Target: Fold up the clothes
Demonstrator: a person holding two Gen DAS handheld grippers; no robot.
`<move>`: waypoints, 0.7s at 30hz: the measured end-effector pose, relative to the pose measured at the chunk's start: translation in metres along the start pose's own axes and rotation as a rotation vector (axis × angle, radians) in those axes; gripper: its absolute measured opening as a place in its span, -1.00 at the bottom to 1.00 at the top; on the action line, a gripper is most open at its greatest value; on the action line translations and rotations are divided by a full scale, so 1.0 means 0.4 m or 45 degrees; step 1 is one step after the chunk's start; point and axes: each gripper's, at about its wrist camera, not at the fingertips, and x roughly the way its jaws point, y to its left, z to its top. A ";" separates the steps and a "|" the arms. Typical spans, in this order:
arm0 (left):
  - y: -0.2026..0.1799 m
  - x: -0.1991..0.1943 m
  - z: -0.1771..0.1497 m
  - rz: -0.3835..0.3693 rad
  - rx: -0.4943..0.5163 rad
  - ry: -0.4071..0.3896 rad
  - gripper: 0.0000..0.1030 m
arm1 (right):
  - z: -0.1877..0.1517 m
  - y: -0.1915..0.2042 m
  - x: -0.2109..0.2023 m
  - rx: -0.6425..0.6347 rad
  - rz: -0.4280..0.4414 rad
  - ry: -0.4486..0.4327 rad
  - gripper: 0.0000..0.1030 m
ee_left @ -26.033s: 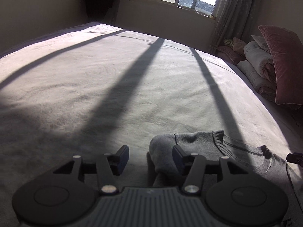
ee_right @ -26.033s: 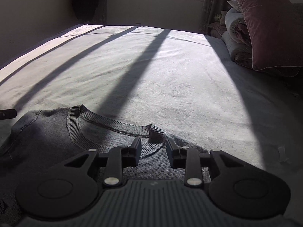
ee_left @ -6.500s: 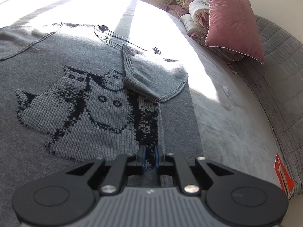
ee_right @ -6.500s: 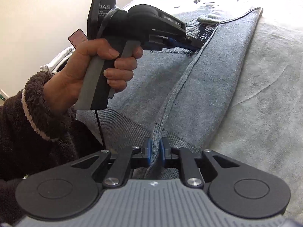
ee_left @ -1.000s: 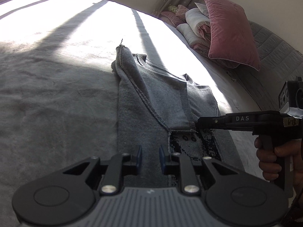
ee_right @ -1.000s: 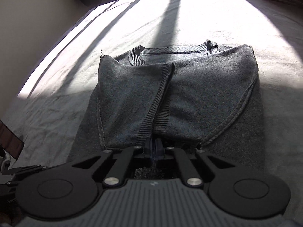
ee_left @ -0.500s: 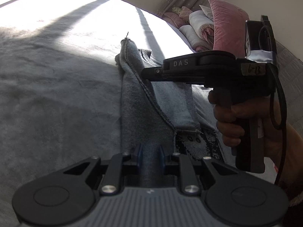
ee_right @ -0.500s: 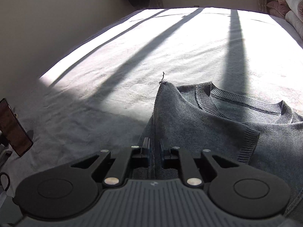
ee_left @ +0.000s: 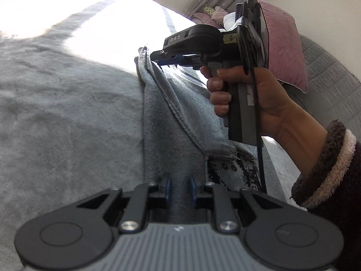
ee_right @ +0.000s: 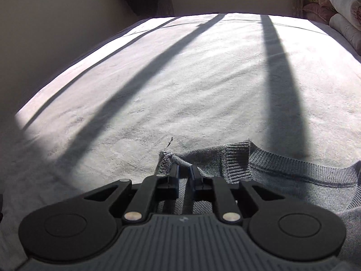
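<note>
Inspecting the grey sweater (ee_left: pixel 171 117), lying folded on the bed (ee_left: pixel 67 113): we are judging it soft, limp. Left claw (ee_left: pixel 179 188) is pinching its 6 o'clock edge; right claw (ee_right: pixel 184 176) is opening around the 12 o'clock corner, the better hold.

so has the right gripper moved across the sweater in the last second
Yes. The right gripper has slid leftward from the sweater's middle, where the cuffs meet, to its left shoulder corner near the collar; its jaws are opening with fabric between them.
</note>
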 end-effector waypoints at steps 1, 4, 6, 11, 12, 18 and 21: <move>0.002 -0.002 0.000 0.000 -0.002 -0.001 -0.64 | 0.002 -0.007 -0.011 -0.003 0.007 -0.003 -0.28; 0.003 -0.005 -0.001 0.003 -0.002 -0.004 -0.64 | -0.004 -0.041 -0.046 -0.011 -0.005 -0.020 -0.15; 0.003 -0.004 -0.002 0.006 0.000 -0.004 -0.64 | -0.012 -0.059 -0.063 -0.022 -0.028 -0.020 -0.15; 0.001 -0.001 0.001 0.014 0.001 -0.005 -0.64 | -0.048 -0.077 -0.060 -0.102 -0.125 0.024 -0.82; 0.001 -0.001 0.002 0.016 0.000 -0.005 -0.64 | -0.057 -0.070 -0.052 -0.147 -0.170 0.029 -0.90; 0.004 -0.006 0.006 0.015 -0.020 -0.002 -0.64 | -0.064 -0.089 -0.068 -0.040 -0.223 -0.029 -0.82; 0.005 -0.009 0.008 0.015 -0.027 -0.001 -0.64 | -0.065 -0.078 -0.100 -0.023 -0.132 -0.034 -0.71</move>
